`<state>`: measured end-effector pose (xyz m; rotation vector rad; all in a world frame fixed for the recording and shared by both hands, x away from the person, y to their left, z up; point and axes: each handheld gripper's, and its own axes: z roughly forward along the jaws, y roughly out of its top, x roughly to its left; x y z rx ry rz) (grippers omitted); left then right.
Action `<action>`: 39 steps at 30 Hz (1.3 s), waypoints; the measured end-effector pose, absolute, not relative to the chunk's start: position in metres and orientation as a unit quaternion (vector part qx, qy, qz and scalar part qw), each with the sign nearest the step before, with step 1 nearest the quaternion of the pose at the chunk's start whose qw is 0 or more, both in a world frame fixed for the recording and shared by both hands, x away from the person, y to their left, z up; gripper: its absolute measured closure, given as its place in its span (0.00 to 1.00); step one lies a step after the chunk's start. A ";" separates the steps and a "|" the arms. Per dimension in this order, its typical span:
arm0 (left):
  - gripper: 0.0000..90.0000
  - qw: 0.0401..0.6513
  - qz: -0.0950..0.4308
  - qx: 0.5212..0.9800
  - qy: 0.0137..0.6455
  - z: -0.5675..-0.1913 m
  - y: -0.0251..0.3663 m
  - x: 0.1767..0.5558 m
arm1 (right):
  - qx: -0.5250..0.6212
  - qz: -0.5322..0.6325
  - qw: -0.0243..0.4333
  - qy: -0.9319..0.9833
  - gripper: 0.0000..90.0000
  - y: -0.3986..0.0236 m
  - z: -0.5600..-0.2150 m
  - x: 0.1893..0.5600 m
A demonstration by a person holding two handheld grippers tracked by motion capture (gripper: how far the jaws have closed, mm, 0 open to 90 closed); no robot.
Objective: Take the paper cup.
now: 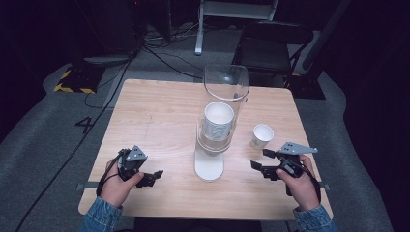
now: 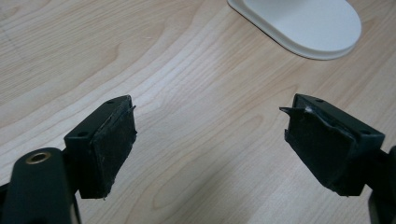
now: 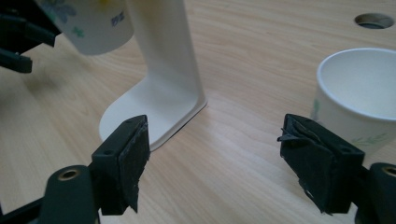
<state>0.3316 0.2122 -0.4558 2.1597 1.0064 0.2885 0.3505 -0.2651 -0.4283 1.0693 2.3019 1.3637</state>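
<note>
A cup dispenser stands mid-table: a clear tube (image 1: 226, 83) holding a stack of paper cups (image 1: 217, 121) on a white stand with a flat base (image 1: 209, 168). In the right gripper view the lowest cup (image 3: 95, 23) pokes out under the tube beside the stand (image 3: 161, 88). A single white paper cup (image 1: 262, 136) stands upright on the table to the dispenser's right. My left gripper (image 1: 150, 178) rests open left of the base (image 2: 303, 23), nothing between its jaws (image 2: 210, 135). My right gripper (image 1: 259, 159) is open just in front of the loose cup (image 3: 359, 93), jaws (image 3: 215, 149) empty.
The light wooden table (image 1: 159, 121) has bare room on its left half. A cable hole (image 3: 373, 20) sits in the tabletop beyond the loose cup. A dark chair (image 1: 270, 43) and floor cables (image 1: 159, 53) lie past the far edge.
</note>
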 end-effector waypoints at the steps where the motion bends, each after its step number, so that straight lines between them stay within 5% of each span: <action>1: 0.18 0.360 0.112 0.840 0.390 -0.456 0.212 0.331 | 0.368 0.469 0.130 0.792 0.27 -0.265 -0.428 0.351; 21: 0.19 0.323 0.080 0.875 0.351 -0.468 0.203 0.334 | 0.343 0.416 0.135 0.832 0.24 -0.226 -0.490 0.345; 39: 0.20 0.318 0.074 0.877 0.352 -0.473 0.200 0.335 | 0.345 0.387 0.162 0.839 0.21 -0.224 -0.501 0.348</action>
